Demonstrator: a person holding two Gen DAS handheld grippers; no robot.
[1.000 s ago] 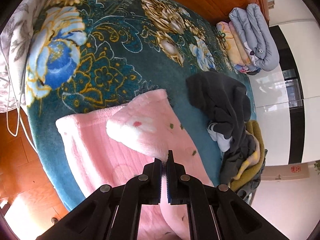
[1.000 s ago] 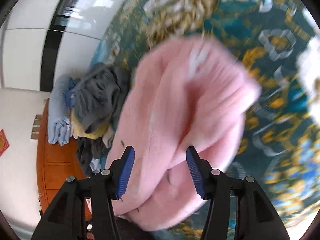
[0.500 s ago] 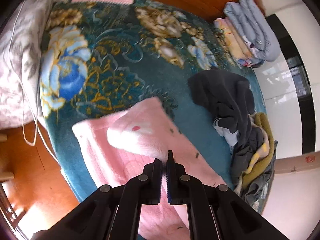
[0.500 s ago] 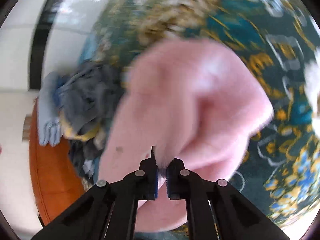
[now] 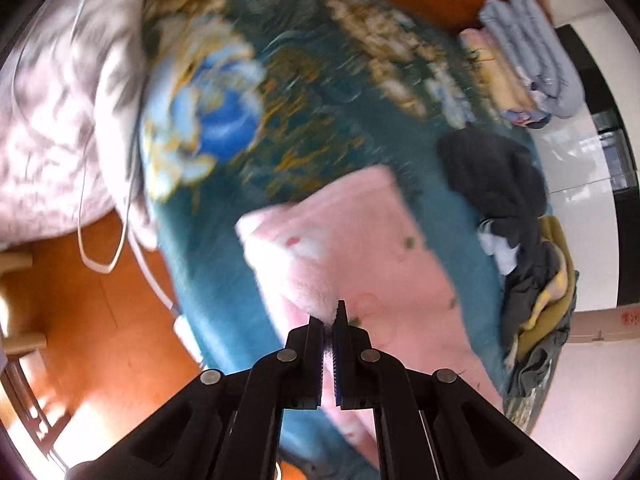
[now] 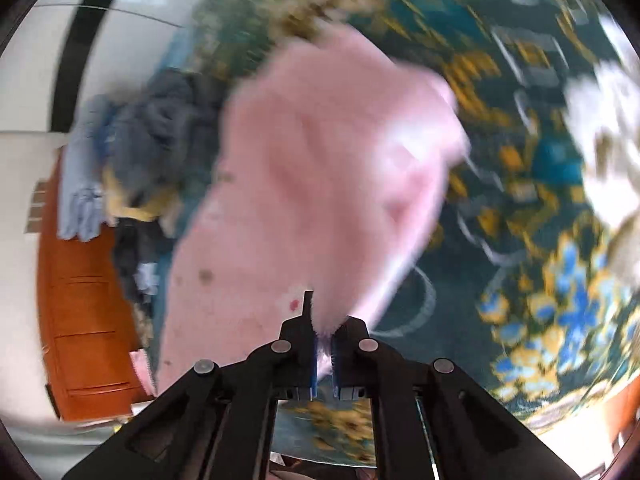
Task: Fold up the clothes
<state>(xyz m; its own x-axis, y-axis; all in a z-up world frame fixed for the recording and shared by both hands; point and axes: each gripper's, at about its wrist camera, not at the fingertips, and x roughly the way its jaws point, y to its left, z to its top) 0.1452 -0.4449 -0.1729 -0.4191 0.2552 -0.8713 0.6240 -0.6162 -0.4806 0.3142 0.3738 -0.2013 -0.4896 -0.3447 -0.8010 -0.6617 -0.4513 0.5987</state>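
A fluffy pink garment (image 5: pixel 360 248) with small printed spots lies partly folded on the teal floral blanket (image 5: pixel 304 92) of a bed. My left gripper (image 5: pixel 329 322) is shut on a pinch of its near edge, lifting a flap. The same pink garment (image 6: pixel 312 168) fills the middle of the right wrist view, and my right gripper (image 6: pixel 325 330) is shut on a tuft of its fleece at the near end. Both views are blurred by motion.
A heap of dark grey and yellow clothes (image 5: pixel 516 216) lies to the right of the pink garment, also seen as the clothes heap (image 6: pixel 152 140). Folded blue and yellow bedding (image 5: pixel 528 56) sits at the far right. A pale pillow (image 5: pixel 52 128) and white cable (image 5: pixel 104 236) are at left, over orange wood floor (image 5: pixel 80 328).
My right gripper went from open around the pink fleece to shut on it. The left gripper kept its pinch and shifted, so the bed slid right and more floor and pillow show.
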